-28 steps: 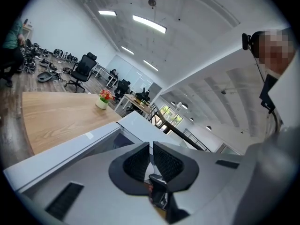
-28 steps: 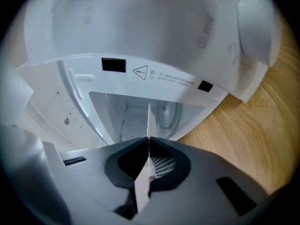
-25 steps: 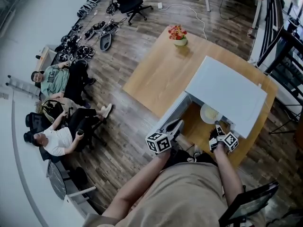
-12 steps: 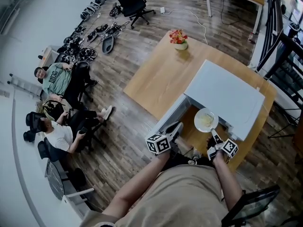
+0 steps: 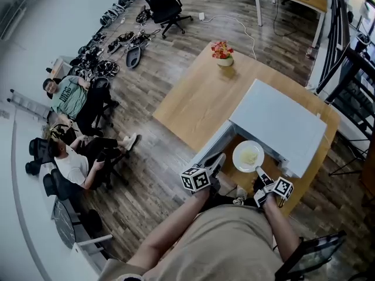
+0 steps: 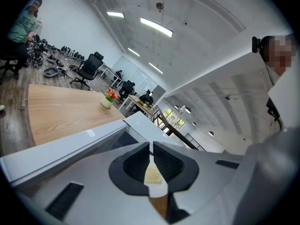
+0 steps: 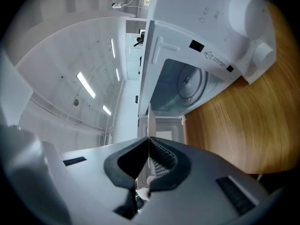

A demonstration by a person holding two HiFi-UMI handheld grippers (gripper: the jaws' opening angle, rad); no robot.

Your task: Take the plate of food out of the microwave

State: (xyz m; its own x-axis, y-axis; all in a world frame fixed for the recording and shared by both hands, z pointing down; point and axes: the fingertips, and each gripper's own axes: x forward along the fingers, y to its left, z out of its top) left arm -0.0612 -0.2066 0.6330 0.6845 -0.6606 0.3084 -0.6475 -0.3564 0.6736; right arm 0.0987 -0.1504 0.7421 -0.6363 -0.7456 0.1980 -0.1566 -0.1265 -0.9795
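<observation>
A white plate of pale food [image 5: 248, 156] hangs in front of the open white microwave [image 5: 280, 122], above the wooden table [image 5: 196, 101]. My right gripper [image 5: 258, 170] is shut on the plate's near rim. In the right gripper view the plate [image 7: 149, 118] shows edge-on as a thin line between the pads of my right gripper [image 7: 148, 142], with the empty microwave cavity [image 7: 185, 86] beyond. My left gripper [image 5: 219, 156] sits at the outer edge of the swung-open door [image 5: 210, 144]. Its jaws look shut in the left gripper view [image 6: 151, 146], with the door panel [image 6: 70, 144] just to their left.
A pot of flowers [image 5: 222, 51] stands at the table's far corner. The table's near edge lies close below the microwave. People sit along the wall at the left [image 5: 70, 98], beside an office chair [image 5: 161, 2] and gear on the floor.
The plate has come out of the microwave cavity toward me, carried back and upward by my right gripper. My left gripper has stayed at the door.
</observation>
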